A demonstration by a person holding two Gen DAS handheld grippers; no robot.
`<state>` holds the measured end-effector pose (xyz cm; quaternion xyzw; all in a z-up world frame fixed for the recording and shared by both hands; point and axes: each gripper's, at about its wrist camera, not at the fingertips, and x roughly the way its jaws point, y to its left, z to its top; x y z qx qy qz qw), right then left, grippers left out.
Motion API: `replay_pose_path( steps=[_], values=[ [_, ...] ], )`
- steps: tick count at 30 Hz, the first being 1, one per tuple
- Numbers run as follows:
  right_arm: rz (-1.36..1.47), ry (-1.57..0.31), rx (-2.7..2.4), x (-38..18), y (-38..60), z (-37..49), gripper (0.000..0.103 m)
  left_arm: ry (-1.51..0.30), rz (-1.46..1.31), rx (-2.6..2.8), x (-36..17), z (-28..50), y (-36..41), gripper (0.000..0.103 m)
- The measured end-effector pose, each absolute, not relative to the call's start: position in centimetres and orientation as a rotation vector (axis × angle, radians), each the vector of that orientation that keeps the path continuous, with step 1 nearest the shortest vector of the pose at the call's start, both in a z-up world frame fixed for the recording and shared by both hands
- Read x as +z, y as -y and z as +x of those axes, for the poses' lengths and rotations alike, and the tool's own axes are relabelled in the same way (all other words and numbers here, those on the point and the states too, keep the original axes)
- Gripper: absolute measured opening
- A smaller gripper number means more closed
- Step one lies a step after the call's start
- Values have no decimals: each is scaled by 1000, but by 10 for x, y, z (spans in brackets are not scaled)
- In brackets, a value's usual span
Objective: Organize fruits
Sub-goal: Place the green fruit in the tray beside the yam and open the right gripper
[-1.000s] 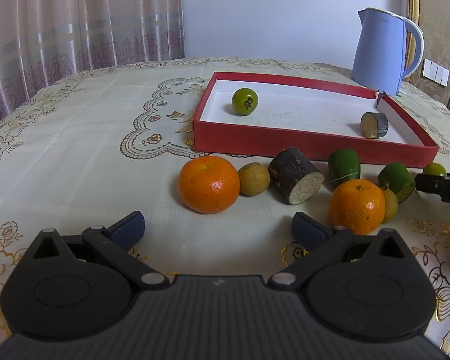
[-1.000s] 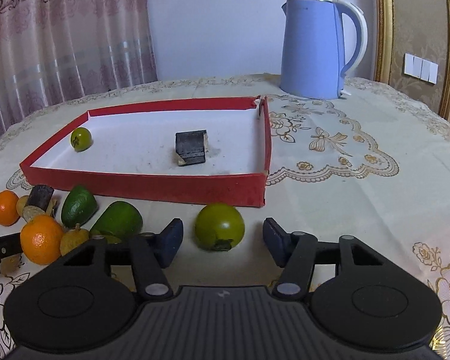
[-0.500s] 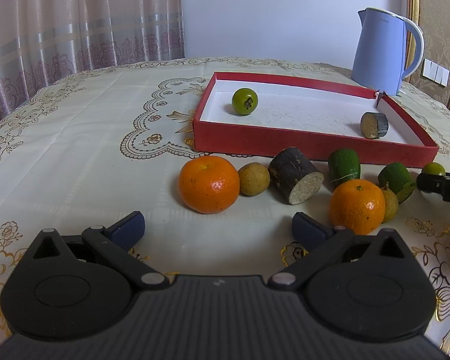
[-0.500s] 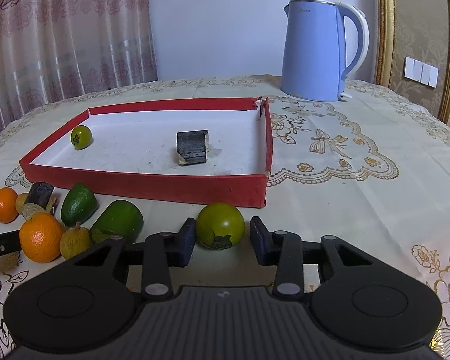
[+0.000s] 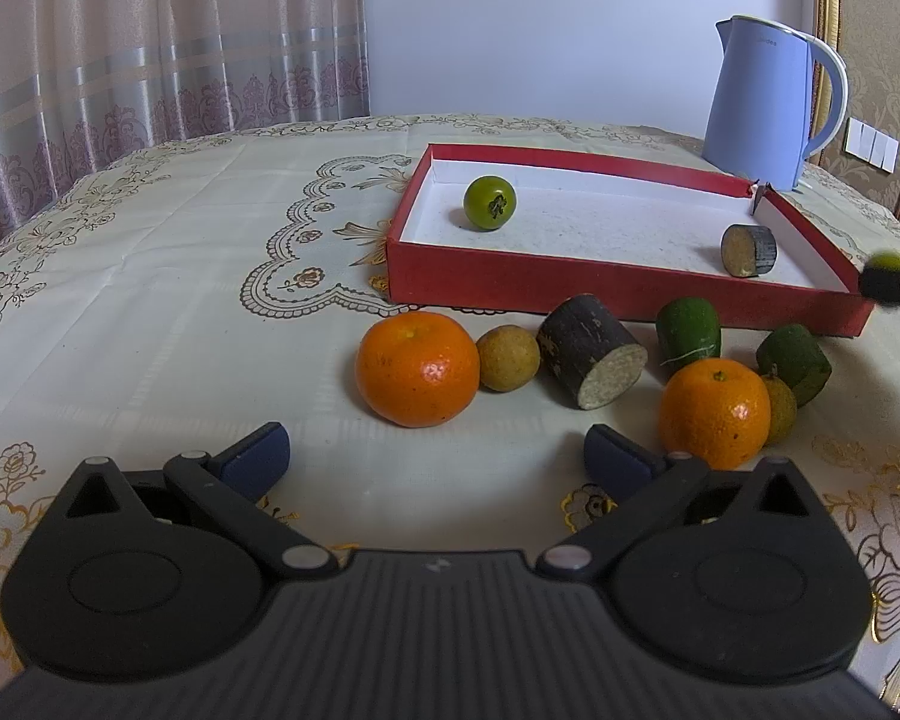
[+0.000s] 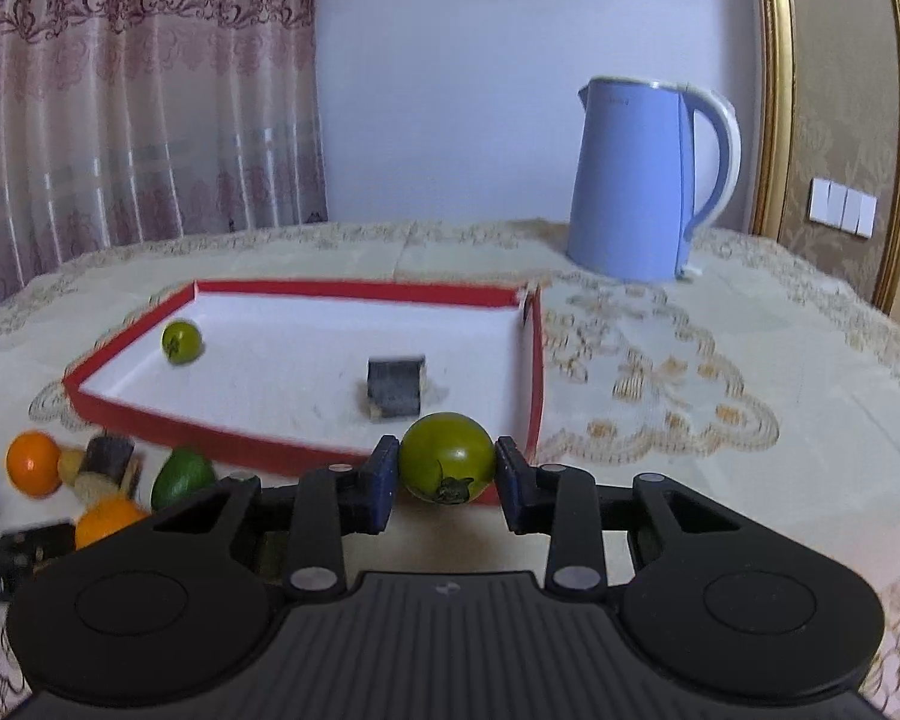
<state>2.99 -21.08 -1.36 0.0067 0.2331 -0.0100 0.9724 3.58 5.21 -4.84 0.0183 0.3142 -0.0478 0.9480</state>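
My right gripper (image 6: pixel 447 483) is shut on a green tomato (image 6: pixel 447 456) and holds it lifted near the front right corner of the red tray (image 6: pixel 306 453). The tray (image 5: pixel 600 276) holds a second green tomato (image 5: pixel 489 202) and a dark cut cylinder (image 5: pixel 748 249). My left gripper (image 5: pixel 435 459) is open and empty, low over the table. Ahead of it lie two oranges (image 5: pixel 417 367) (image 5: pixel 714 411), a brownish round fruit (image 5: pixel 507 357), a dark log piece (image 5: pixel 591 350) and two green avocados (image 5: pixel 688 329) (image 5: pixel 793 355). The right gripper's tip (image 5: pixel 894 285) shows at the far right.
A blue electric kettle (image 6: pixel 645 180) stands behind the tray's far right corner. The table has a cream embroidered cloth (image 5: pixel 150 276). Curtains hang behind on the left and a gold-framed wall panel is on the right.
My right gripper closed on the green tomato and lifted it up off the table toward the tray. The left gripper has not moved.
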Motion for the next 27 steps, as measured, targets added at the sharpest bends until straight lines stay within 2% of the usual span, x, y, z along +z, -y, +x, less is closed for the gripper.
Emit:
replay_pose_path(
  steps=[8, 27],
  values=[
    [-27, -458, -52, -6, 210, 61, 34, -640, 37, -97, -48, 36, -52, 103],
    [-30, -592, -64, -38, 210, 122, 33, -639, 37, -98, -48, 36, -52, 103]
  ],
)
